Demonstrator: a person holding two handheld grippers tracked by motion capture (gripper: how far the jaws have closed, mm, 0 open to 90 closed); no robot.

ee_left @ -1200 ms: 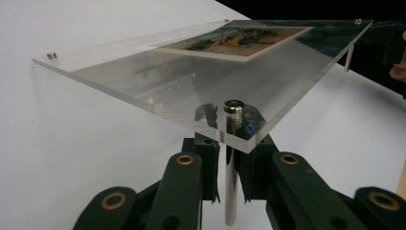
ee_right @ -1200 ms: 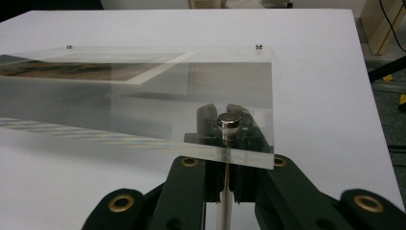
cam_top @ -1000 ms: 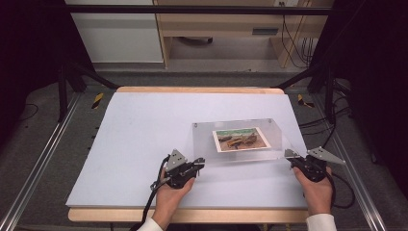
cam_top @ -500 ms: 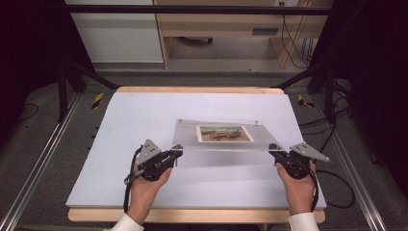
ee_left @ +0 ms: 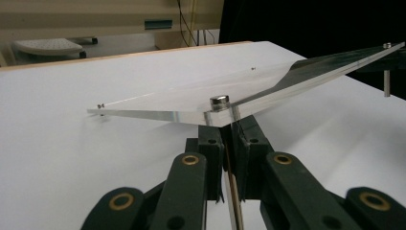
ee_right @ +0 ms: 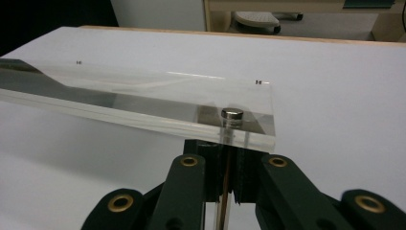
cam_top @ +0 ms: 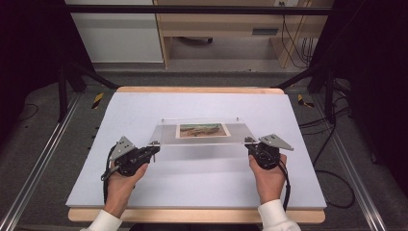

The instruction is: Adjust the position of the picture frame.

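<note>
A clear acrylic frame (cam_top: 202, 131) with a small picture (cam_top: 202, 129) sandwiched in its middle hangs above the white table (cam_top: 144, 110), carried at its two near corners — the far edge sits lower, close to the tabletop. The left gripper (cam_top: 153, 147) has its jaws pressed together on the frame's near left corner, just under a silver corner bolt (ee_left: 219, 101). The right gripper (cam_top: 249, 143) pinches the near right corner the same way, below another bolt (ee_right: 232, 114). Each is held by a hand (cam_top: 120, 180) in a white sleeve (cam_top: 103, 221) — the frame spans the gap between them
</note>
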